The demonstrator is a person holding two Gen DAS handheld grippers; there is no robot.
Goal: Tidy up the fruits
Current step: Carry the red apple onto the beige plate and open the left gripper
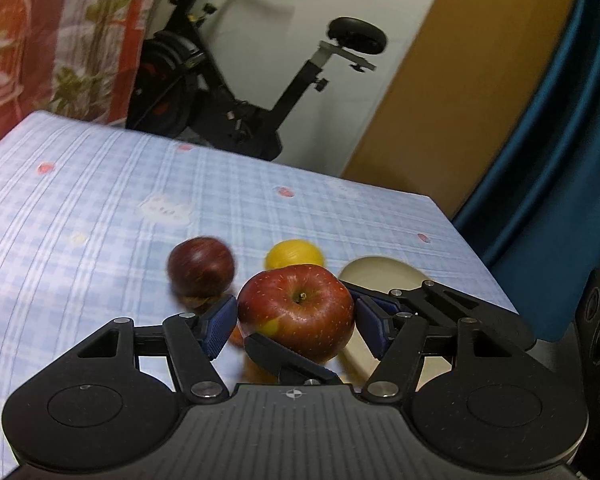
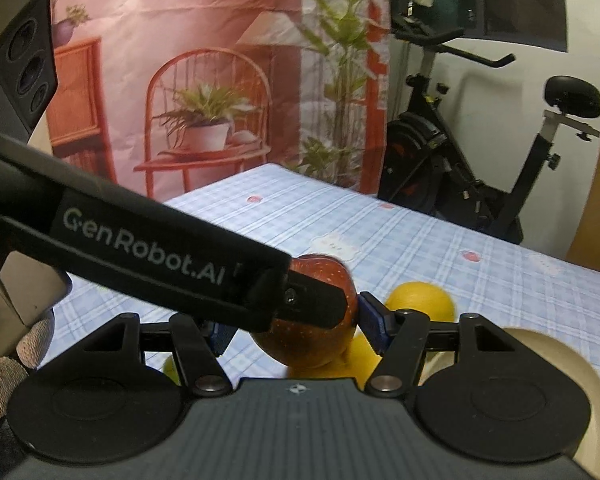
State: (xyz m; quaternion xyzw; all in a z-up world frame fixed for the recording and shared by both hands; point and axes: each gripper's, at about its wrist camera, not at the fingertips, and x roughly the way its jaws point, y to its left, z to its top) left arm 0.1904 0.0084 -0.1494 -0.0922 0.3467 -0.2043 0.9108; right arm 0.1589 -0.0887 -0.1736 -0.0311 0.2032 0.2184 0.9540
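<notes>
A red apple (image 1: 296, 312) sits between the blue pads of my left gripper (image 1: 296, 320), lifted above the table. My right gripper (image 2: 296, 330) also closes on the same red apple (image 2: 320, 344); the left gripper's black finger (image 2: 312, 308) crosses in front of it. A dark red apple (image 1: 201, 268) and a yellow lemon (image 1: 294, 254) lie on the cloth beyond. A cream plate (image 1: 380, 276) lies to the right. In the right wrist view a lemon (image 2: 420, 300) and the plate (image 2: 572, 364) lie beyond and to the right.
The table has a blue checked cloth (image 1: 100, 200). An exercise bike (image 1: 236, 92) stands behind the far edge. A floral curtain (image 2: 220, 80) hangs at the back left, and a blue cloth (image 1: 560, 160) hangs by the right edge.
</notes>
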